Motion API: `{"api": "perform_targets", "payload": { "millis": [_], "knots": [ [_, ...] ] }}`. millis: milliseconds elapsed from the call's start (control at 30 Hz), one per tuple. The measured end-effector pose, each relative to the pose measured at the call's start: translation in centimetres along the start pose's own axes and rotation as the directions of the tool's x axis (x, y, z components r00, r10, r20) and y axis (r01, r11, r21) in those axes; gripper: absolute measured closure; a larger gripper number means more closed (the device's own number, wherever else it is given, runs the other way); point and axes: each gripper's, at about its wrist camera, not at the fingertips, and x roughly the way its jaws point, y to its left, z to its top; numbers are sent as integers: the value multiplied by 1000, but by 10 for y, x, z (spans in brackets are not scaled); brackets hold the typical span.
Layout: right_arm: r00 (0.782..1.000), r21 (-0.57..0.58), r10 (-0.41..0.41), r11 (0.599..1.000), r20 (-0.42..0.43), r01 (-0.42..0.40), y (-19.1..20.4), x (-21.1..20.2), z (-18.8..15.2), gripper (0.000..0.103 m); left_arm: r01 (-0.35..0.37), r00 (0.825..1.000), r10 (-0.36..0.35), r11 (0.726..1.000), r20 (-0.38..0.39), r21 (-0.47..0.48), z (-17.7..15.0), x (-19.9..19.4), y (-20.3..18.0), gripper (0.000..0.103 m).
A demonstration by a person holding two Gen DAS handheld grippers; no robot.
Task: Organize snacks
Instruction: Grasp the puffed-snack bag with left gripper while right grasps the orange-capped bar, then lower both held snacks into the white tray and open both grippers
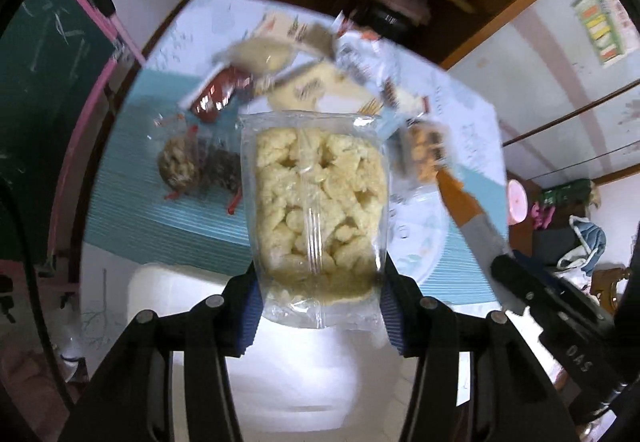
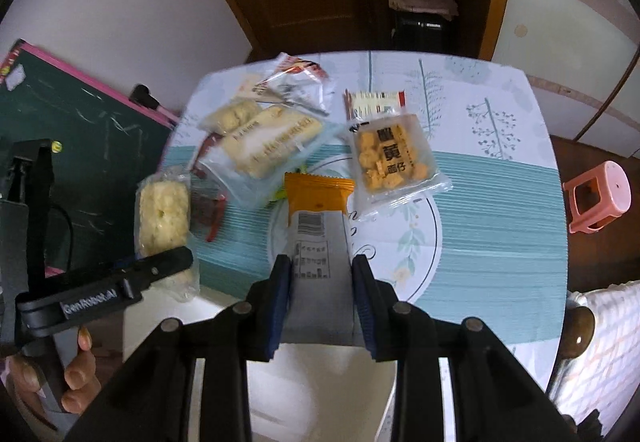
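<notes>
Left tongs [image 1: 320, 306] clamping a clear packet of pale puffed crackers [image 1: 318, 202] by its lower end, blue pads pressing on both side edges, packet hanging lifted above the counter [image 1: 172, 210]. Right tongs [image 2: 322, 298] gripping an orange-and-grey snack packet [image 2: 320, 226] the same way, pads squeezing its grey end, orange crimped end pointing away over a round printed mat [image 2: 424, 242]. Lying on the counter's teal-striped cloth, in the right wrist view: a frosted packet of small orange biscuits [image 2: 394, 164] just beyond the held orange packet; a red-and-white sachet [image 2: 374, 102] touching its far edge; a long clear packet of pale biscuits [image 2: 268, 146] to the left, overlapping a smaller pale one [image 2: 232, 116]; a red-and-white wrapper [image 2: 300, 76] further back. In the left wrist view, sitting left of the held crackers: a clear bag with a brownish lumpy snack and red ties [image 1: 196, 166], somewhat blurred. Showing at the left edge of the right wrist view: the other gripper with the cracker packet in it, and a hand [image 2: 52, 378] wrapping its handle. Leaning beside the counter: a green chalkboard with pink frame [image 2: 80, 146]. Standing on the floor to the right: a pink stool [image 2: 598, 198].
</notes>
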Motion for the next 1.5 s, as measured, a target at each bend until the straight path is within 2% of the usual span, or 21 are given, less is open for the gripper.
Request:
{"api": "perform_targets", "payload": {
  "millis": [167, 300, 467, 700, 767, 833, 867, 933, 1000, 1233, 1500],
  "knots": [
    [998, -4, 37, 999, 50, -37, 9, -37, -24, 72, 17, 998, -21, 998, 62, 60, -20, -47, -8, 54],
    [996, -33, 56, 998, 74, -54, 23, -61, -49, 72, -15, 997, 6, 993, 78, 116, -50, -75, -9, 54],
    [994, -74, 48, 996, 101, -40, 42, -85, -83, 71, -90, 992, 73, 980, 99, 177, -95, -91, -4, 54],
    [997, -118, 13, 993, 77, -4, 58, -84, -121, 70, -157, 986, 143, 967, 85, 201, -125, -79, 8, 53],
    [999, -125, 13, 992, 48, -7, 60, -76, -129, 68, -164, 986, 155, 966, 62, 199, -131, -75, 10, 47],
    [1000, -122, 15, 992, 23, -12, 62, -69, -137, 65, -159, 987, 153, 969, 46, 188, -134, -71, 12, 16],
    [1000, -117, 14, 993, 16, -12, 62, -67, -140, 62, -159, 987, 151, 971, 56, 176, -137, -73, 14, 13],
    [1000, -108, 0, 994, 11, 1, 63, -64, -147, 51, -158, 987, 148, 973, 71, 168, -140, -77, 15, 12],
    [1000, -106, -14, 994, 19, 16, 64, -64, -153, 48, -149, 988, 141, 975, 63, 163, -142, -79, 17, 12],
    [999, -108, -25, 994, 42, 30, 67, -74, -162, 48, -139, 988, 128, 981, 90, 132, -151, -90, 19, 12],
    [997, -95, -27, 995, 71, 34, 64, -88, -166, 48, -163, 979, 140, 973, 146, 165, -159, -105, 5, 12]
  ]
}}
